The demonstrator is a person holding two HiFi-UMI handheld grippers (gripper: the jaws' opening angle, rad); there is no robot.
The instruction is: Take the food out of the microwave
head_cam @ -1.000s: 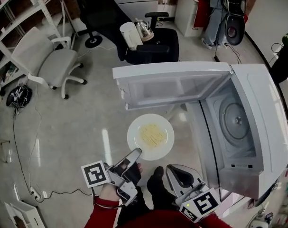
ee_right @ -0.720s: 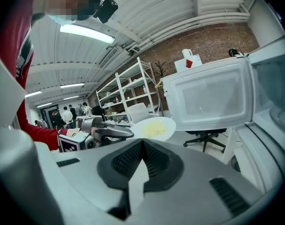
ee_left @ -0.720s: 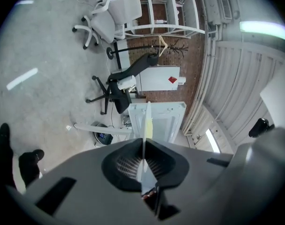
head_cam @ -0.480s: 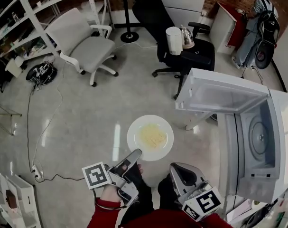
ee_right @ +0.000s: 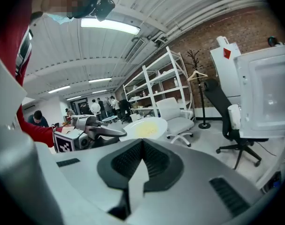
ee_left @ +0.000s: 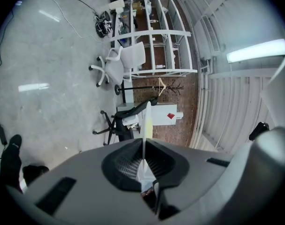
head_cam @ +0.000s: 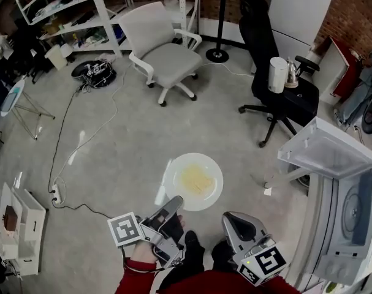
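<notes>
A white office chair (head_cam: pixel 166 57) and shelving (head_cam: pixel 105 18) stand on grey floor (head_cam: pixel 106 146).

Left hand-held gripper (head_cam: pixel 173 202) clamps the plate (head_cam: pixel 214 191); right hand-held gripper (head_cam: pixel 230 218) closed, empty.

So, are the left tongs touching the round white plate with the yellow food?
Touching. The left gripper view shows the round white plate edge-on, its rim pinched between the pads of the left tongs.
</notes>
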